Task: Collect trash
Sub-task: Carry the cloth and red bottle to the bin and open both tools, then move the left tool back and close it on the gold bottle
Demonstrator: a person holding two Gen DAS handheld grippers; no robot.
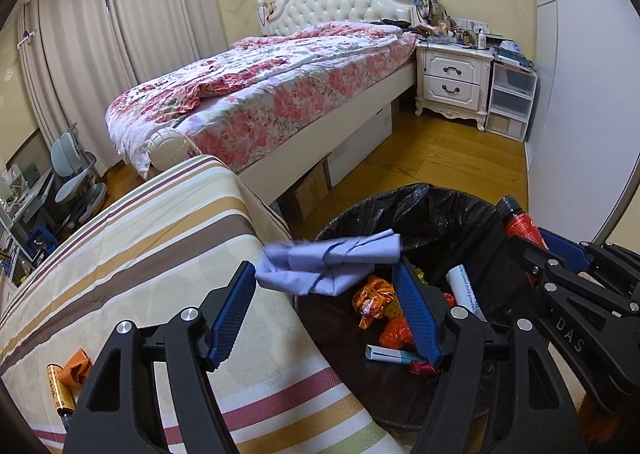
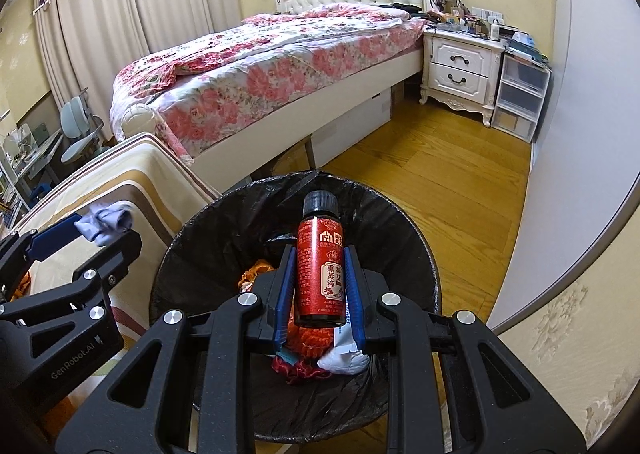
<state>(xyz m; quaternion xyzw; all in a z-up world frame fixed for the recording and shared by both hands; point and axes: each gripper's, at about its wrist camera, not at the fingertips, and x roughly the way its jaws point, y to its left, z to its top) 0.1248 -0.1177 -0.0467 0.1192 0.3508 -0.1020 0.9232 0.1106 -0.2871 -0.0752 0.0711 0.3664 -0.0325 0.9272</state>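
- We see the red bottle (image 2: 319, 274) with a black cap pinched between the blue pads of the right hand-held gripper (image 2: 320, 286), which is pressed together on its sides; the bottle hangs over the open mouth of the bin (image 2: 416, 254), cap pointing away from the camera.
- We see the crumpled pale blue tissue (image 1: 332, 264) lying across the tips of the left hand-held gripper (image 1: 326, 296), whose jaws are spread wide; whether the pads actually press on the tissue we cannot tell.
- The tissue sits over the near-left rim of the bin, just above the edge where the bin meets the striped cloth (image 1: 160, 254).
- Inside the black liner we make out orange wrappers (image 1: 374, 300), a white tube (image 1: 466, 288) leaning against the wall, and a small white and teal box (image 1: 390, 354).
- On the striped cloth, to our left, lie an orange wrapper (image 1: 76, 368) and a yellow battery (image 1: 58, 386), near each other.
- Beyond stand the bed (image 1: 280, 93) with its flowered quilt, the white nightstand (image 1: 454, 79), and the wooden floor (image 1: 440, 157).
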